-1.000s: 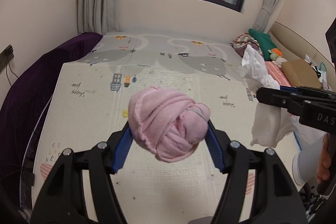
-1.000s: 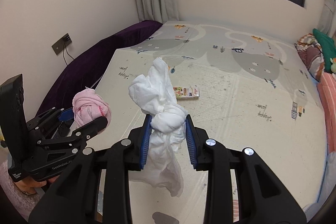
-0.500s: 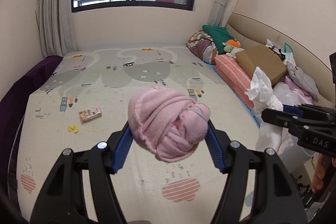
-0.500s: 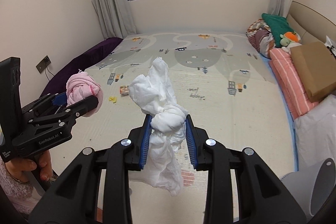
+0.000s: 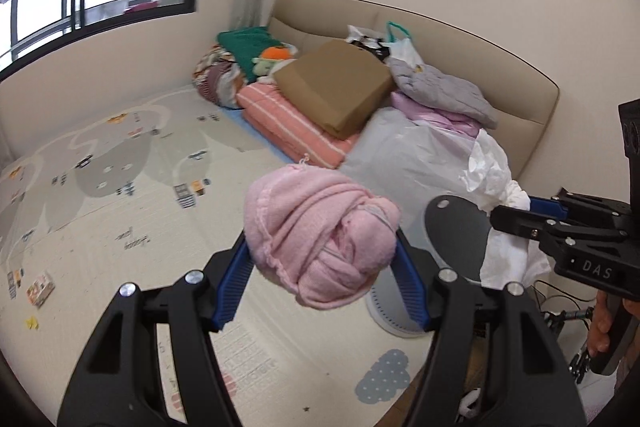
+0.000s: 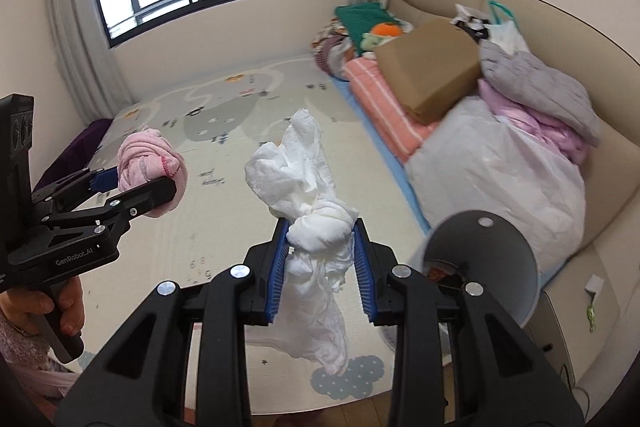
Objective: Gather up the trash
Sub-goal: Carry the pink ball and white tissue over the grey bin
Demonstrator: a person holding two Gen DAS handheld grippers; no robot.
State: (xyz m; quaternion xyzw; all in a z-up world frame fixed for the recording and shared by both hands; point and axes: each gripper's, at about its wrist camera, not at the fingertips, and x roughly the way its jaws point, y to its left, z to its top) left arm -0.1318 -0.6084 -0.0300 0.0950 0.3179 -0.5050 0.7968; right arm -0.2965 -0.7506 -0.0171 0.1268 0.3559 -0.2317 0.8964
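A pink cloth (image 5: 320,239) is clamped in the left tongs (image 5: 322,267), a white wad (image 6: 316,227) in the right tongs (image 6: 320,263); neither is binned yet, and the bin (image 6: 504,267) is near.

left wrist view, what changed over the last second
Both views swung right, from the purple couch side and window toward the bedding pile, bringing a grey bin into view near the grippers. Unchanged: left gripper clamps the pink cloth, right gripper the white wad.
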